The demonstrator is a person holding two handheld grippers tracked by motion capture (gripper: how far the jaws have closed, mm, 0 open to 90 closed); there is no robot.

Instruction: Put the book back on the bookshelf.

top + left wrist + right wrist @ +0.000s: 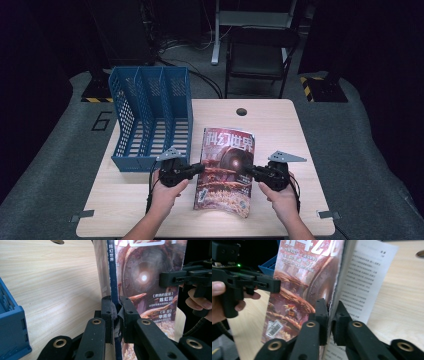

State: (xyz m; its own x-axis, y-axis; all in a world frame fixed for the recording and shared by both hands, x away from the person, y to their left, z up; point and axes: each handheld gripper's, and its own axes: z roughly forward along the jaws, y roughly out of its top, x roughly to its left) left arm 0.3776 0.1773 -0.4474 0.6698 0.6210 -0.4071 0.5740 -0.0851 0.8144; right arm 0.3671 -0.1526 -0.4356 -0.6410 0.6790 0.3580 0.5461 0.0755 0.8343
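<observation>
Grippers flank the magazine (pixel 226 170) on my wooden table (pixel 280 125). Left of the magazine stands a blue file rack (pixel 150 117). My left gripper (pixel 198 170) pinches the magazine's spine edge, jaws pressed together on it. At the magazine's right edge, my right gripper (pixel 248 170) clamps the page edges; the cover appears slightly lifted off the table, though I can't be sure.

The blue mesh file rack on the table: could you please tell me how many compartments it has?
3, side by side in the blue mesh plastic file rack: left, middle, right, nearest the magazine.
</observation>
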